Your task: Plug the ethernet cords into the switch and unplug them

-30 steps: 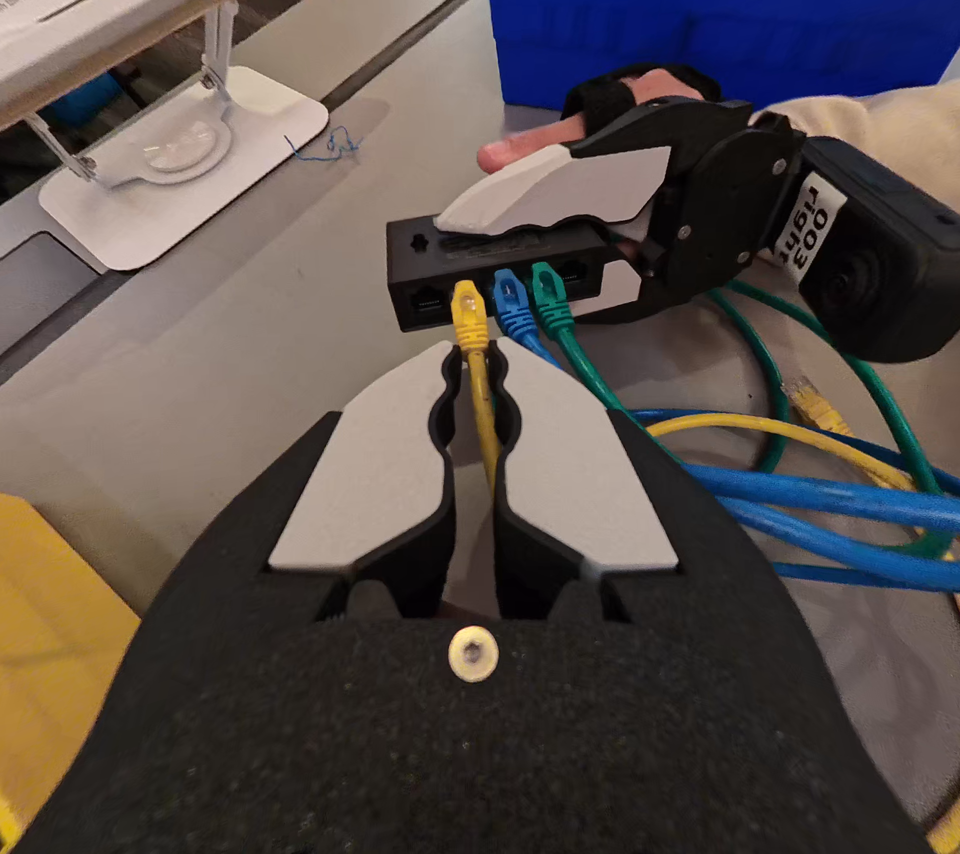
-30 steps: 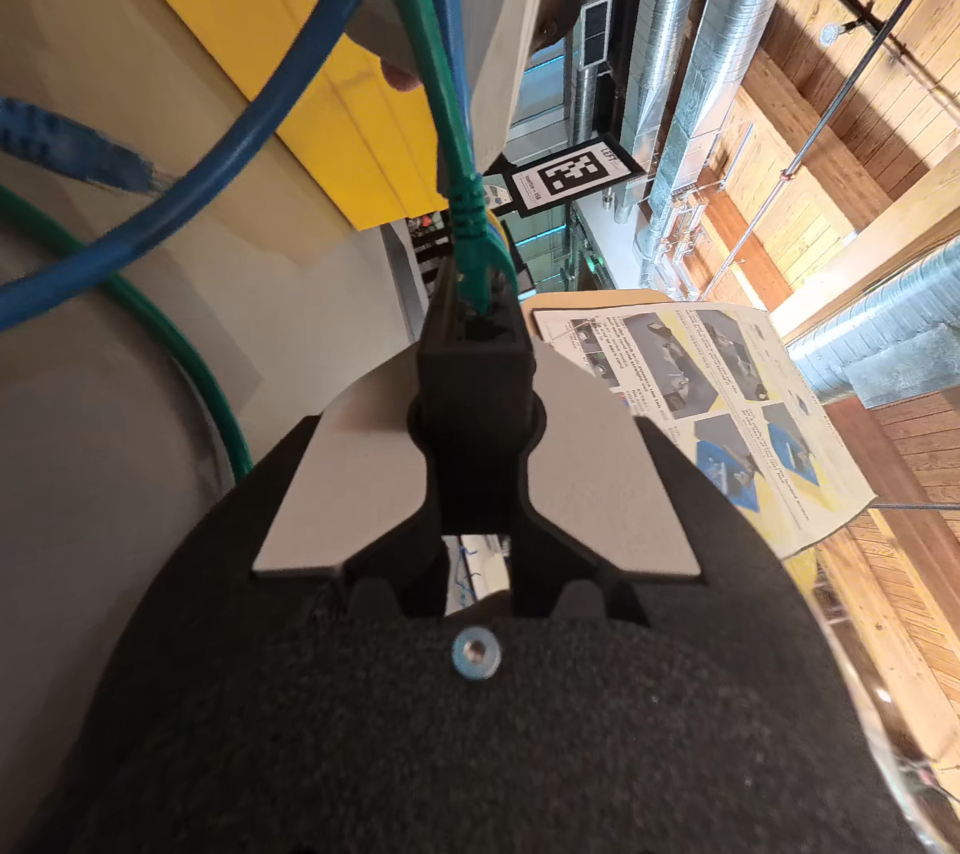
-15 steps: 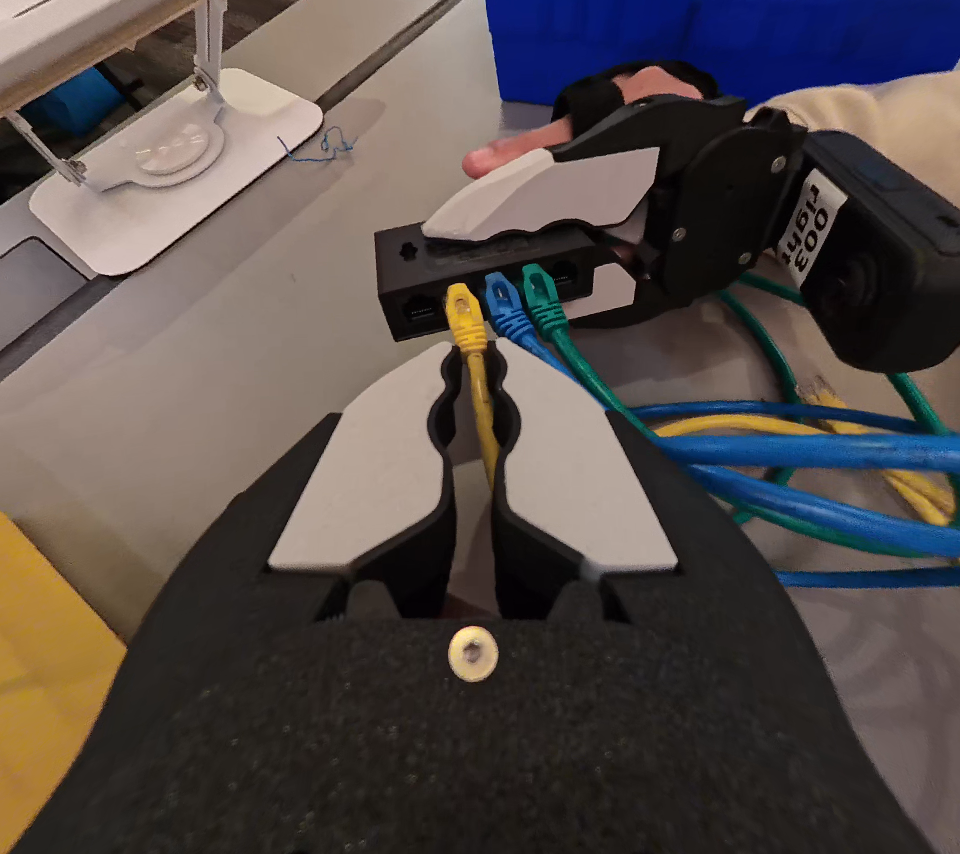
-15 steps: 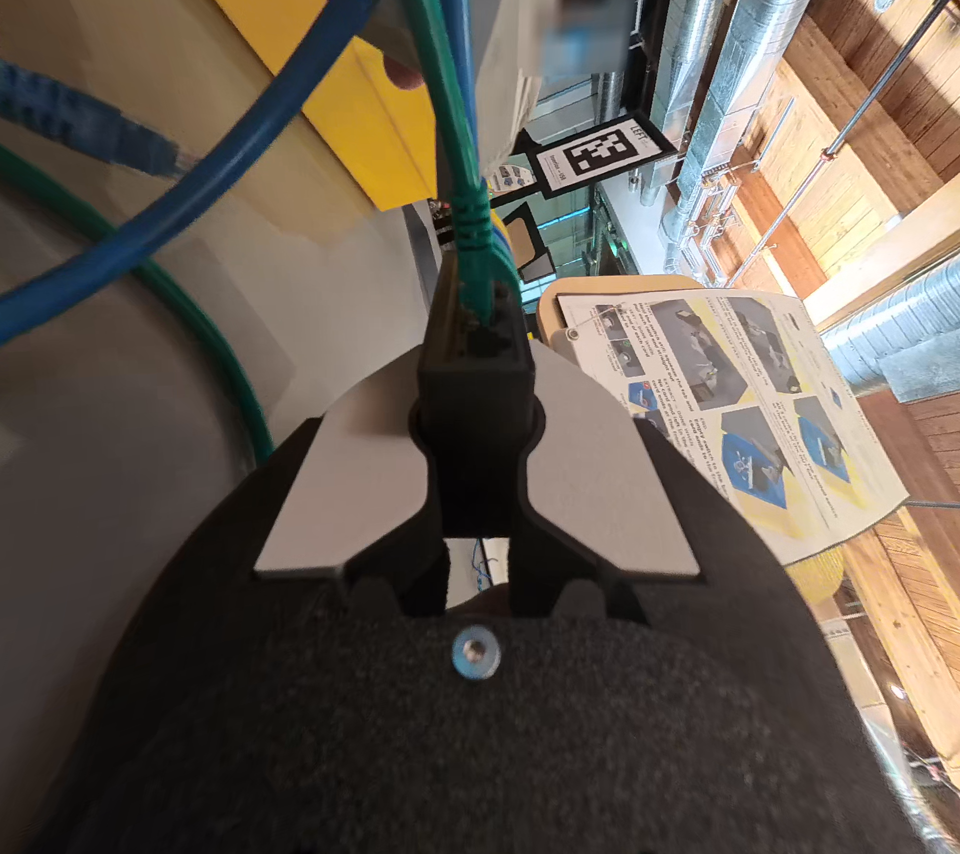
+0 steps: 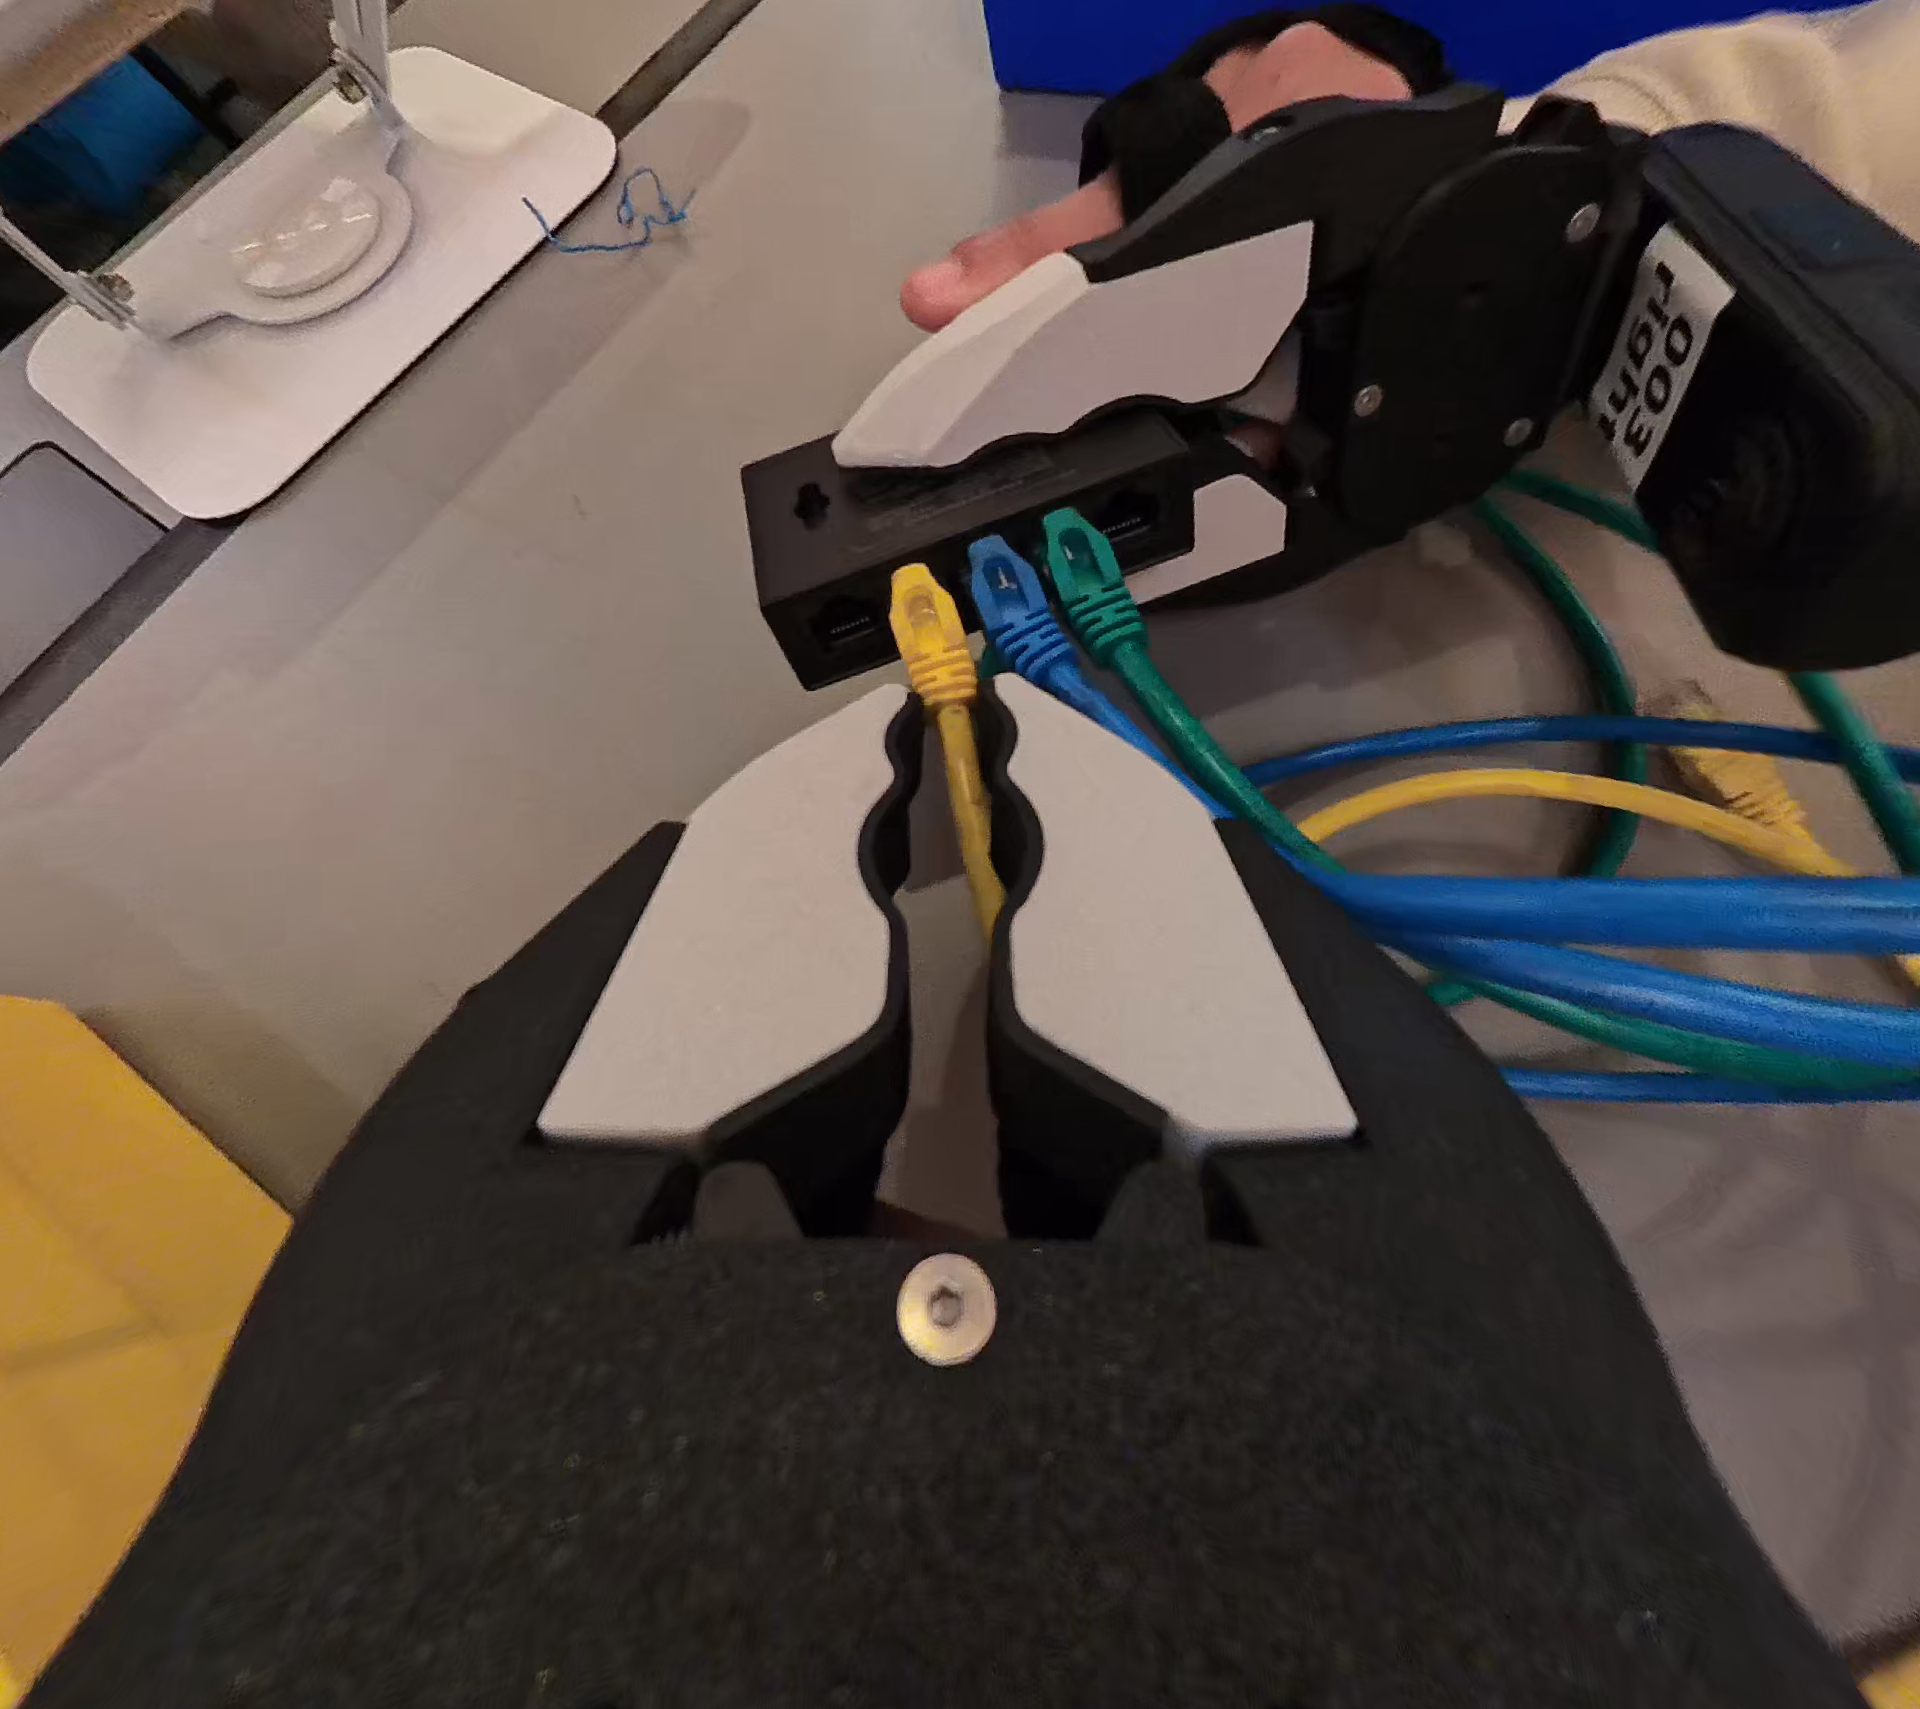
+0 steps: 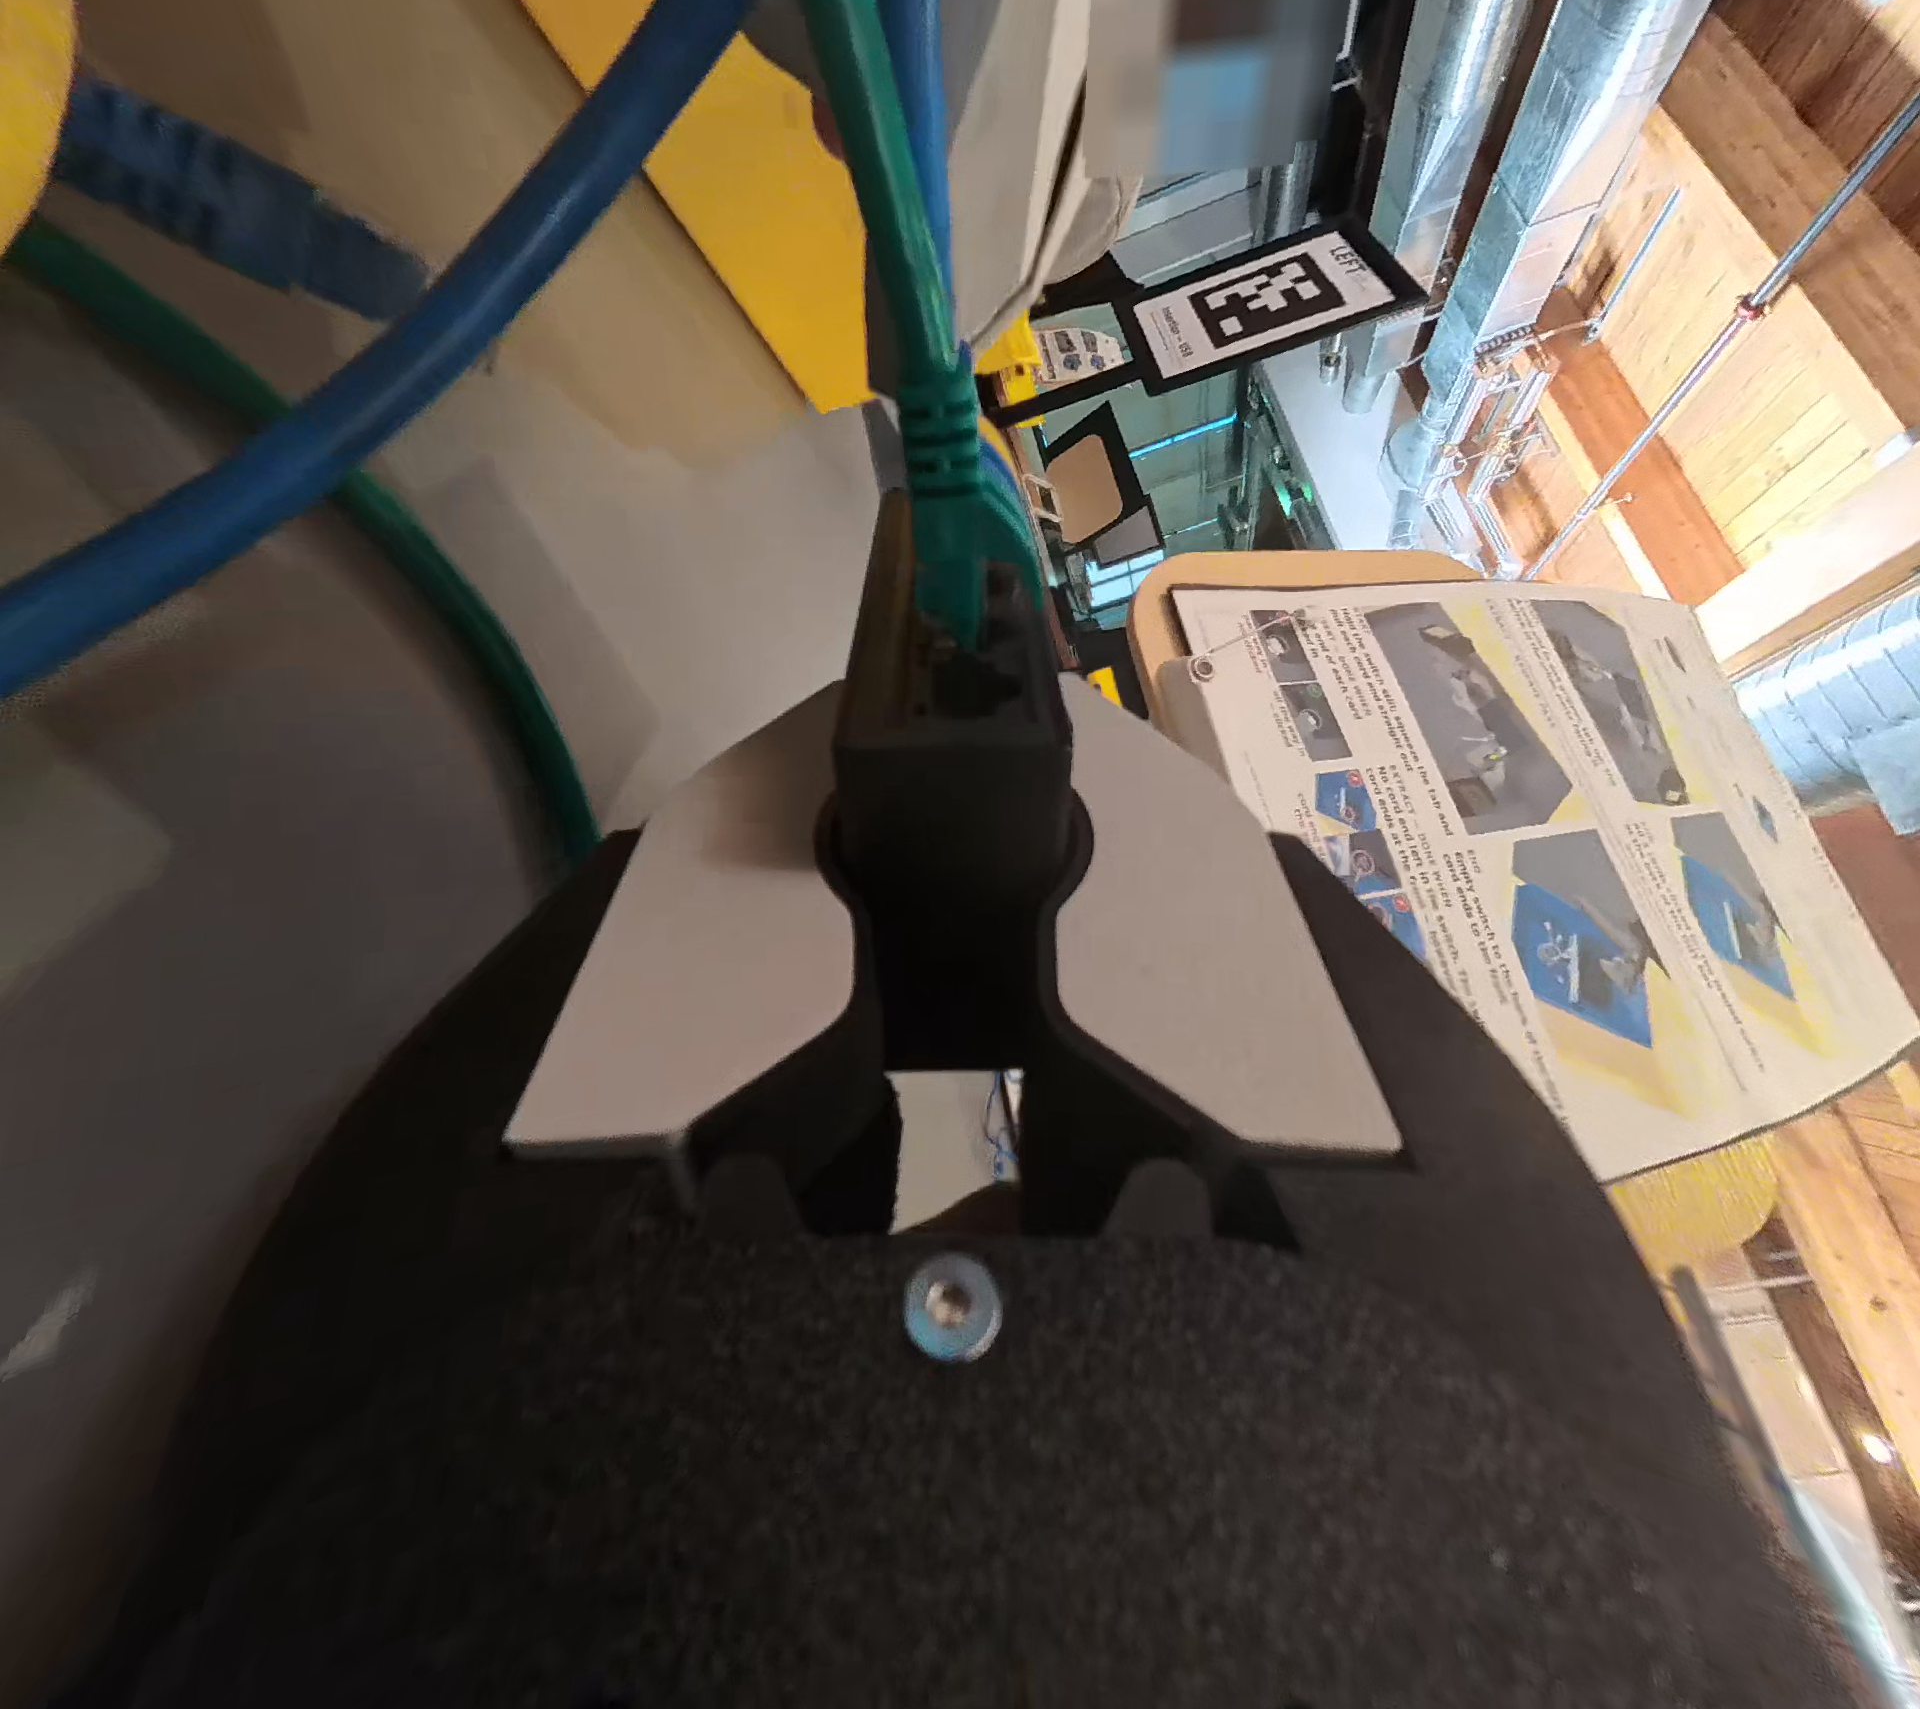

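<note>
While the right gripper [image 5: 1049, 454] clamps the black switch [image 5: 966, 558] top and bottom on the grey table [image 5: 436, 724], the left gripper [image 5: 951, 724] is closed on the yellow cord [image 5: 966, 786] just behind its plug. Yellow, blue [image 5: 1013, 620] and green [image 5: 1091, 589] plugs sit side by side in the switch's ports, their cords trailing right in a loose tangle.

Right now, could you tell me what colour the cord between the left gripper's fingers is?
Yellow cord; the left wrist view shows it best.
</note>
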A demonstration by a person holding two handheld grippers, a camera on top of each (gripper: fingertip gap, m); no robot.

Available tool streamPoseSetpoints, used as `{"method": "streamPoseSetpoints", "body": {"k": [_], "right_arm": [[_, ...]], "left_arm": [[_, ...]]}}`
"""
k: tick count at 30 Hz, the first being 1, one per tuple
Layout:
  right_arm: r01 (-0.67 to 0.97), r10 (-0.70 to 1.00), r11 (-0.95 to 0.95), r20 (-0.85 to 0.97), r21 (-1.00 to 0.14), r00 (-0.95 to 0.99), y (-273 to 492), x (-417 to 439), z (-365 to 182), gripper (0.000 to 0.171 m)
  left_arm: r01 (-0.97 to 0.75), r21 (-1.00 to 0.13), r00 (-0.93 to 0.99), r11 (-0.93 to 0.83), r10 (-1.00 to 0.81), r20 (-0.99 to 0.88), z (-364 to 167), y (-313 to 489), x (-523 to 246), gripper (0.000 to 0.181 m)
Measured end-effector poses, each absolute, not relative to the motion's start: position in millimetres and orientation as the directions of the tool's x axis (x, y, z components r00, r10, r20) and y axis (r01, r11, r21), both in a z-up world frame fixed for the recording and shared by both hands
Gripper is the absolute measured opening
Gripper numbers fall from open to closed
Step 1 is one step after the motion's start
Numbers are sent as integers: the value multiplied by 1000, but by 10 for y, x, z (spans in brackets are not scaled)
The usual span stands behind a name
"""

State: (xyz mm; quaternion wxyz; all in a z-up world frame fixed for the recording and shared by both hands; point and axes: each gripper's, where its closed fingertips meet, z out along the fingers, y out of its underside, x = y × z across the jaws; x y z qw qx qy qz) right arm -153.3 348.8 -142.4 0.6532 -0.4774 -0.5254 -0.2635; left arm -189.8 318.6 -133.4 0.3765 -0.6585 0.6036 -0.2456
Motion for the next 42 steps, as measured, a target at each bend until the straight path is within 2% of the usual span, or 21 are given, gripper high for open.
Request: {"method": "streamPoseSetpoints", "body": {"k": [2,4,7,10,13,15,18,21,25,31,37,42], "right_arm": [[826,123,438,934,-356,337,3451,-1561,-1318,29],[803,146,442,915,-399,375,3434,-1579,-1295,29],[813,141,449,928,-371,345,3412,-1565,-1337,30],[817,129,446,930,-365,345,3424,-1551,-1317,30],[825,131,446,937,-348,324,3429,-1563,-1346,30],[826,132,446,937,-346,322,3435,-1572,-1343,30],[832,105,438,939,-340,328,3449,-1555,-1246,30],[858,67,406,946,-315,316,3478,-1520,-986,30],[895,-61,354,947,-274,314,3460,-1331,-159,30],[943,-294,236,907,-236,300,3313,-626,1533,30],[992,-452,26,883,-127,125,3078,204,3112,30],[984,-522,-171,851,-42,-55,2777,886,4082,30]], "left_arm": [[-602,-798,160,-22,-983,-93,-1200,3160,-1929,13],[-539,-841,217,-54,-973,-77,-909,3146,-2033,26],[-444,-891,269,-95,-963,-32,-559,2958,-2401,28],[-317,-930,401,-188,-915,49,-678,2695,-2934,31],[-198,-942,521,-270,-843,132,-1152,2375,-3397,23],[-277,-921,532,-272,-842,89,-1328,2207,-3515,23],[-342,-925,528,-165,-848,-44,-1309,2146,-3514,23],[-402,-900,495,-167,-867,-60,-1430,2091,-3430,23],[-406,-902,471,-148,-880,-68,-1417,2046,-3379,23],[-356,-921,462,-160,-886,-24,-1323,1994,-3410,23],[-343,-923,456,-176,-890,0,-1300,1947,-3423,23],[-362,-918,458,-160,-889,-25,-1310,1917,-3416,23]]}}
